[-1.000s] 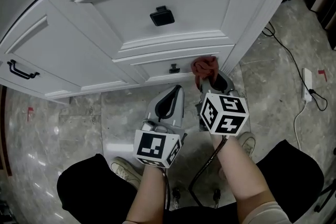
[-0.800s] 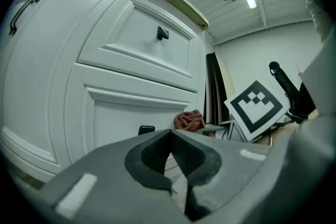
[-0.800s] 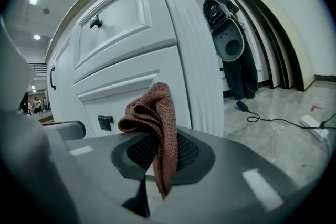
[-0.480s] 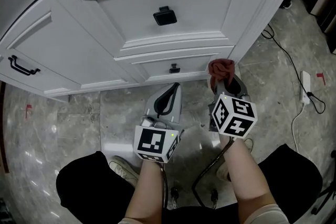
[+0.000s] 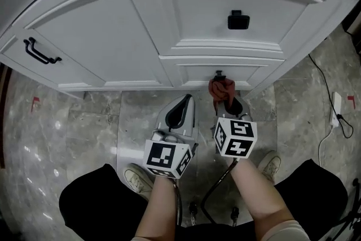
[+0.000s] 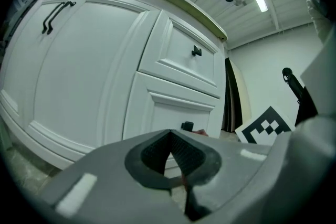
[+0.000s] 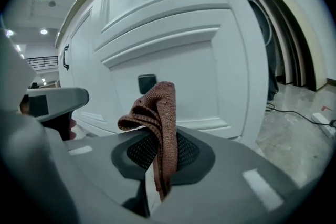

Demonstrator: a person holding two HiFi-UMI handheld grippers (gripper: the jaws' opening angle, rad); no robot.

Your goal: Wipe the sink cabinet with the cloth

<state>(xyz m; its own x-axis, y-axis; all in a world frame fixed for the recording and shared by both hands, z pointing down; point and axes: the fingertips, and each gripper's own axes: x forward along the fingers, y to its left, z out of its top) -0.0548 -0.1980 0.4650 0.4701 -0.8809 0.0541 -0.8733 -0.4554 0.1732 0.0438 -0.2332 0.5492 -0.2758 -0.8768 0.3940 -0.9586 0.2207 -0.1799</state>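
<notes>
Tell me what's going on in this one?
A person holds a gripper in each hand in front of a white sink cabinet. The right gripper is shut on a reddish-brown cloth, held up just below the small black knob of the bottom drawer. Whether the cloth touches the drawer front can't be told. The left gripper is shut on nothing and sits beside the right one.

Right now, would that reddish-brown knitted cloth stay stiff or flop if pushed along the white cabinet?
Probably floppy: the reddish-brown knitted cloth droops in folds over the right gripper, whose jaws are shut on it. Likely light, since that pinch holds it up. Its coarse weave should drag rather than slide on the white cabinet.
</notes>
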